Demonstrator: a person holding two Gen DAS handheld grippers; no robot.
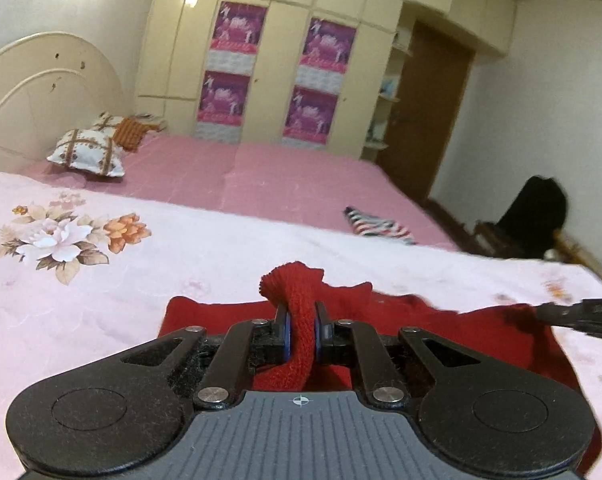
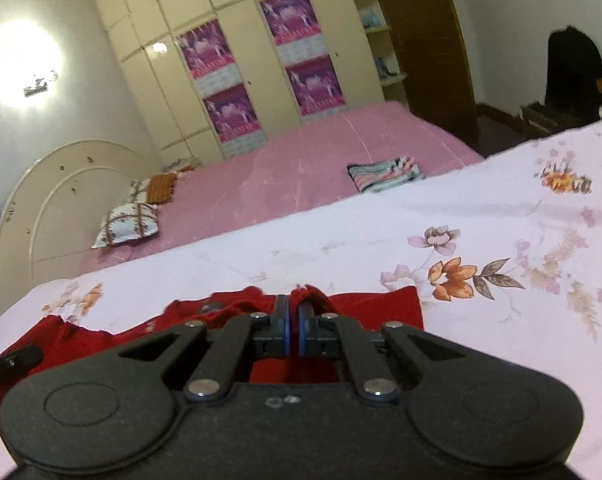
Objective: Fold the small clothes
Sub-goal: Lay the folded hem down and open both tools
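Now, left gripper [image 1: 301, 316]: clenching a bunched knit fold of the red garment [image 1: 441, 320]
Right gripper [image 2: 294, 312]: nearly closed, pinching garment edge
Garment: lying on floral sheet [image 2: 501, 216], between both grippers

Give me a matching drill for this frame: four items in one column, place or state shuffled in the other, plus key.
1. left gripper
2. striped garment
3. patterned pillow
4. red knit garment

A. near the headboard
B. spread on the floral sheet
C. shut on a bunched red knit edge
D. folded on the pink sheet, farther back

Pairs: 1-C, 2-D, 3-A, 4-B
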